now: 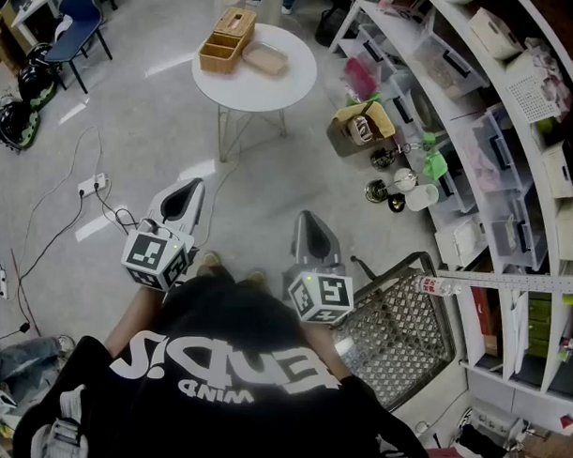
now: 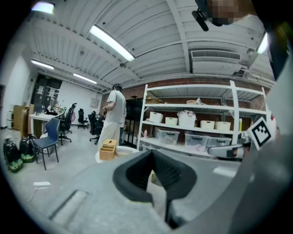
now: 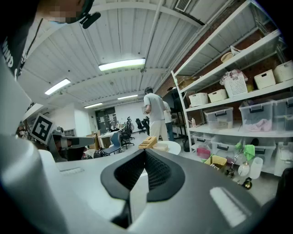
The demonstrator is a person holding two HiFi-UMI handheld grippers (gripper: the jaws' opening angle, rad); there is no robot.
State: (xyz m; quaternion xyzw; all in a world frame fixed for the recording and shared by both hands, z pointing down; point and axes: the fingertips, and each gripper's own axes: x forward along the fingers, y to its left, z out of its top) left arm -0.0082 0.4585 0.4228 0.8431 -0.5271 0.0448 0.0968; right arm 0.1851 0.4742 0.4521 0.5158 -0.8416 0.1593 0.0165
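Note:
I hold both grippers at waist height over the grey floor. Seen from the head view, my left gripper [image 1: 181, 199] points forward with its jaws together and nothing between them. My right gripper [image 1: 310, 232] is beside it, also shut and empty. In the left gripper view the black pads of the left gripper [image 2: 152, 155] meet at their tips. The right gripper view shows the right gripper [image 3: 145, 155] shut the same way. Ahead stands a round white table [image 1: 272, 91] carrying wooden boxes [image 1: 227, 38] and a shallow tray [image 1: 265, 58].
White shelving [image 1: 477, 136] with plastic bins runs along the right. A wire basket cart [image 1: 396, 330] stands close to my right side. An open cardboard box [image 1: 363, 127] and small items sit on the floor by the shelves. Cables and a power strip [image 1: 91, 184] lie at the left. A person [image 2: 114, 114] stands by the table.

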